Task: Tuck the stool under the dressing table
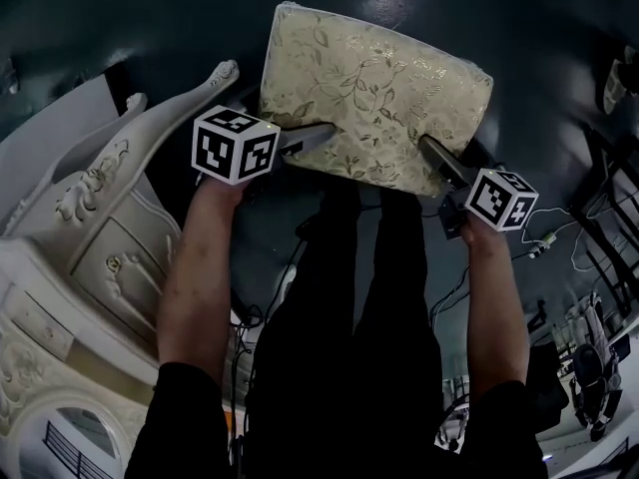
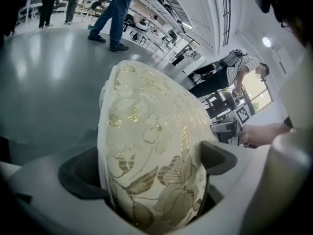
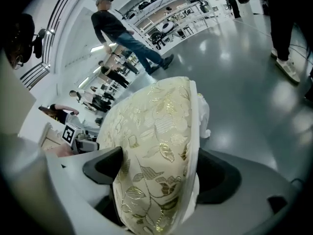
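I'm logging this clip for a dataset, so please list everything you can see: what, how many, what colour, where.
stool: one, cream seat with gold floral pattern, ahead of the person, right of the dressing table.
dressing table: one, carved white, head view's left.
floor: dark glossy grey, under everything.
cables: several, light and dark, on the floor at right.
bystanders: several, mixed clothing, far off in both gripper views.
left gripper: one, grey with a black-and-white marker cube, shut on the seat's near edge.
right gripper: one, same colours, shut on the same edge, further right.
forearms: two, bare, behind the grippers.
trousers: black, bottom centre.
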Action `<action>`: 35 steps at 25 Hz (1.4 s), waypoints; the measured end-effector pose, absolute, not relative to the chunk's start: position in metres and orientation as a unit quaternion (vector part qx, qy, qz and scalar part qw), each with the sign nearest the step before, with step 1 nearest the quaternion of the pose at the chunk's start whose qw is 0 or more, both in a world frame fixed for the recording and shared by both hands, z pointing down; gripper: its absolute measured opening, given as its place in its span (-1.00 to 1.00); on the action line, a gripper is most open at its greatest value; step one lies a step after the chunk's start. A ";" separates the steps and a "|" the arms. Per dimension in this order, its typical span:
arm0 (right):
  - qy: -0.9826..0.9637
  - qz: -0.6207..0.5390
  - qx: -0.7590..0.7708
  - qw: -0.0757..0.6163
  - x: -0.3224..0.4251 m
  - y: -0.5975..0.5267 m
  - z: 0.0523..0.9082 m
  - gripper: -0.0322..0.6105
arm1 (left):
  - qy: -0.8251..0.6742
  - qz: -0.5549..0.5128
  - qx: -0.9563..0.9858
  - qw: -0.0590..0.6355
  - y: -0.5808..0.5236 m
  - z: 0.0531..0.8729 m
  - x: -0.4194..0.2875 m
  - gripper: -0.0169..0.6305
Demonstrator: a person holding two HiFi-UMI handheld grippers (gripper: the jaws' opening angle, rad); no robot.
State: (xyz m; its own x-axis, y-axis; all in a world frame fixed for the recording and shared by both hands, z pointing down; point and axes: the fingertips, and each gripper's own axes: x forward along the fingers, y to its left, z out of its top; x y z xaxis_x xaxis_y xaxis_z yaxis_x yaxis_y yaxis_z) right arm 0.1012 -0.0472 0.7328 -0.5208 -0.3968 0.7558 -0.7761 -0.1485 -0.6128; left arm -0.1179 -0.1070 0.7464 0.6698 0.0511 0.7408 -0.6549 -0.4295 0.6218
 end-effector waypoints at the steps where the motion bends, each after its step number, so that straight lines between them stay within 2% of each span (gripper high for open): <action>1: -0.636 0.599 0.458 0.161 0.099 -0.048 0.730 0.50 | -0.201 0.356 0.767 0.494 -0.107 0.743 -0.120 0.88; 8: -0.659 0.602 0.413 0.178 0.095 -0.055 0.704 0.50 | -0.242 0.343 0.768 0.484 -0.101 0.706 -0.128 0.88; 16: -0.695 0.584 0.361 0.213 0.097 -0.075 0.681 0.50 | -0.310 0.284 0.750 0.511 -0.083 0.683 -0.131 0.88; 21: -0.657 0.595 0.426 0.179 0.097 -0.052 0.704 0.50 | -0.240 0.307 0.784 0.483 -0.101 0.713 -0.125 0.88; 35: -0.666 0.582 0.439 0.160 0.099 -0.055 0.706 0.50 | -0.246 0.296 0.785 0.485 -0.104 0.716 -0.124 0.88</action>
